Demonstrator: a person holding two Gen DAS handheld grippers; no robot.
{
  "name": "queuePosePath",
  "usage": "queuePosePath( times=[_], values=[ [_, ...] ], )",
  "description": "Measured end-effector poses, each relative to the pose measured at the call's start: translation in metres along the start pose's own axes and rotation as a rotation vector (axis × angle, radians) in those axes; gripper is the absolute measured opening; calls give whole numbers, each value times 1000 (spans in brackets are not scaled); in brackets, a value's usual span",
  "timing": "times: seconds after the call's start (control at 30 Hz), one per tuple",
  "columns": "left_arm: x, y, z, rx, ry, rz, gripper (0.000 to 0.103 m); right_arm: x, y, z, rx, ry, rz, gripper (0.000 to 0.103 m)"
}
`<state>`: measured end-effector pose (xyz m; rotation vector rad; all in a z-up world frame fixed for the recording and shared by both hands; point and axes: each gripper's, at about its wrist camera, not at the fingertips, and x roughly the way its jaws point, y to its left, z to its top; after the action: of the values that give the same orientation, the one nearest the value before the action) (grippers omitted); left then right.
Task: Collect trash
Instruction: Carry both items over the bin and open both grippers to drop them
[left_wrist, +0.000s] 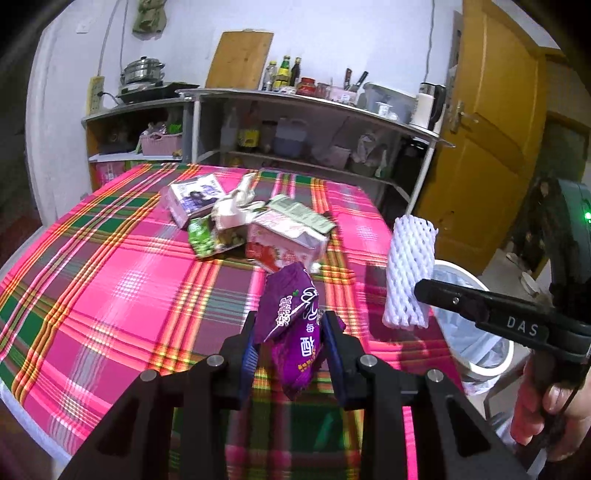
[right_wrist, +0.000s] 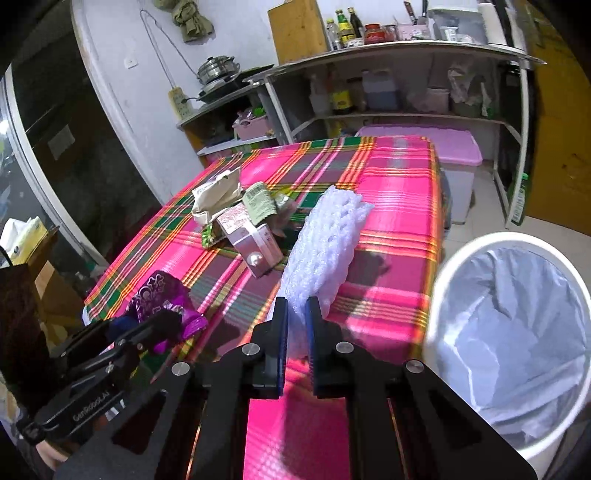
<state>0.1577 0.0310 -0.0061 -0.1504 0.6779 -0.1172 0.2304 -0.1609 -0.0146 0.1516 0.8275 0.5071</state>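
Two pieces are gripped, the purple wrapper (left_wrist: 291, 332) in the left gripper (left_wrist: 290, 345) and the white foam net (right_wrist: 325, 243) in the right gripper (right_wrist: 297, 345), neither yet in the lined bin (right_wrist: 458, 258) at right, while cartons (left_wrist: 284, 236) remain far on the table (left_wrist: 110, 277)

Left gripper (left_wrist: 291, 332): matte black linkage arms, blue ribbed pads (left_wrist: 246, 360) inside each finger, four round silver pivot screws (left_wrist: 214, 360) spread across the frame from nine to three o'clock. Triangular cut-outs in the outer arms.

Right gripper (right_wrist: 295, 325): same build, black with blue pads and silver screws (right_wrist: 252, 348). Seen from the other camera, its black finger carried white letters "DAS" at four o'clock, and a green light (left_wrist: 587, 215) glowed on the dark housing above.

White lettering "GenRobot.AI" showed on the left gripper's side at eight o'clock in the right wrist view. A bare hand (left_wrist: 550, 402) gripped the handle.
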Motion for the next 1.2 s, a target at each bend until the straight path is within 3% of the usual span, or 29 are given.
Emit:
queuePosePath(
  times=[0.23, 0.47, 0.9, 1.1, 1.2],
  values=[
    [2, -43, 2, 60, 5, -84, 34, -34, -24, -14, 39, -28, -32, 10],
    [17, -94, 5, 129, 16, -202, 34, -59, -69, -29, 101, -30, -116, 10],
    [71, -161, 9, 219, 111, -348, 37, -65, -130, -53, 204, 37, -200, 10],
    [94, -165, 7, 192, 173, -364, 39, -59, -142, -57, 226, 63, -205, 16],
    [97, -164, 7, 180, 187, -368, 45, -59, -143, -58, 224, 59, -204, 32]
  ],
)
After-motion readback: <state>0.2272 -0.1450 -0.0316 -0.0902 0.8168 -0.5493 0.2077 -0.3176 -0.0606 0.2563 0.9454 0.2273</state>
